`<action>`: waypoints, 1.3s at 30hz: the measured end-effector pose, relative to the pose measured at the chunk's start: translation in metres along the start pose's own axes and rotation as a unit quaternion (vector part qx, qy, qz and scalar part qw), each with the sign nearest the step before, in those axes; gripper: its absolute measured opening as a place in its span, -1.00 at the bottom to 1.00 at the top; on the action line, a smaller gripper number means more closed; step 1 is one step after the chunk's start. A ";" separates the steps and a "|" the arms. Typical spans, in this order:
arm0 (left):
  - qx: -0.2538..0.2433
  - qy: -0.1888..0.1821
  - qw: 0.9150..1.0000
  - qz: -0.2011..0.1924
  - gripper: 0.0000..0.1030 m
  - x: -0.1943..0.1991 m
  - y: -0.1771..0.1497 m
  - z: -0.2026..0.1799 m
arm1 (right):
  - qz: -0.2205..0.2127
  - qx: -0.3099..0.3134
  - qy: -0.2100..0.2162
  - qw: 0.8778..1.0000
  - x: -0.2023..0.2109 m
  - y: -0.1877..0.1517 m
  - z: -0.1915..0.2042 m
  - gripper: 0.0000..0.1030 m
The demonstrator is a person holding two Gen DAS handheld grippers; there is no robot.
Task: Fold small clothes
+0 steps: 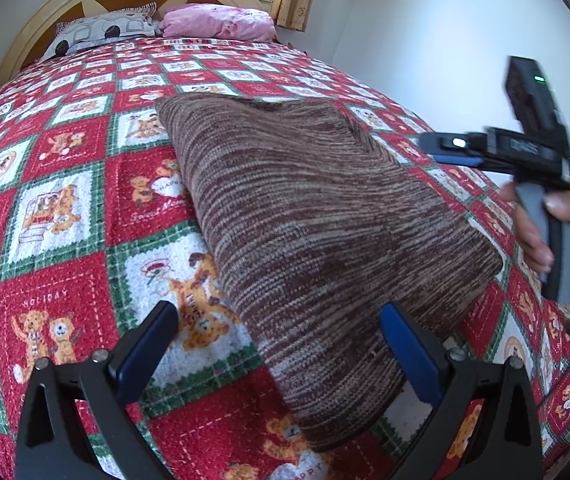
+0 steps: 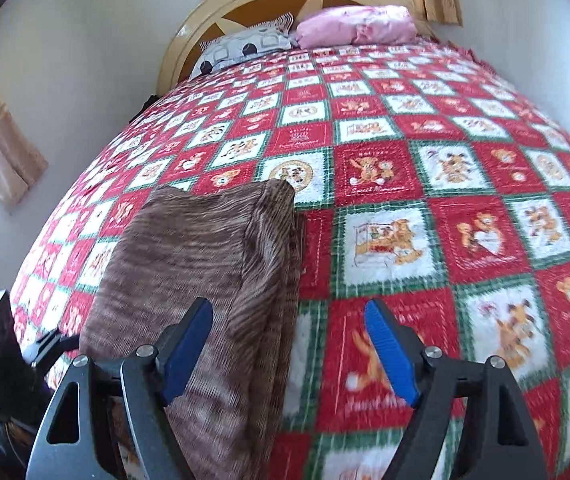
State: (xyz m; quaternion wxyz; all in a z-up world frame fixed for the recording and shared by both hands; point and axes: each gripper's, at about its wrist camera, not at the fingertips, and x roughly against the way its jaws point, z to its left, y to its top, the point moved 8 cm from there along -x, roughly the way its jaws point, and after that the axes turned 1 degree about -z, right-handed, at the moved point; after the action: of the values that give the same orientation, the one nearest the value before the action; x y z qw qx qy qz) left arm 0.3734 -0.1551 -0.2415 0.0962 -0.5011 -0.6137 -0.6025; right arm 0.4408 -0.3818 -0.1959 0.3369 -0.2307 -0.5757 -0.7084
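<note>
A brown striped knit garment (image 1: pixel 325 232) lies folded into a long rectangle on the red, white and green teddy-bear bedspread (image 1: pixel 65 208). My left gripper (image 1: pixel 277 340) is open and empty, hovering over the garment's near end. My right gripper (image 2: pixel 289 344) is open and empty above the garment's right edge; the garment also shows in the right wrist view (image 2: pixel 205 264). The right gripper also appears in the left wrist view (image 1: pixel 429 148) at the right, held by a hand, its blue fingers pointing left. Part of the left gripper's body (image 2: pixel 1 352) shows at the right wrist view's lower left.
A grey patterned pillow (image 1: pixel 105 32) and a pink pillow (image 1: pixel 217 20) lie by the cream headboard (image 1: pixel 37 28). White walls close in on both sides of the bed. Curtains (image 2: pixel 1 144) hang at the windows.
</note>
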 end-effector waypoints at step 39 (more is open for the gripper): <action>-0.017 0.037 0.999 0.016 0.70 -0.009 0.001 -0.014 | 0.043 -0.073 0.133 0.988 -0.093 0.025 0.010 -0.46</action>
State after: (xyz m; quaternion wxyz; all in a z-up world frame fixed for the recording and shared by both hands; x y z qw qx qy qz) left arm 0.3710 -0.1716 -0.2437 0.1198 -0.4900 -0.5915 -0.6290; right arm 0.5213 -0.3549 -0.2435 0.4231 -0.1834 -0.4624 -0.7573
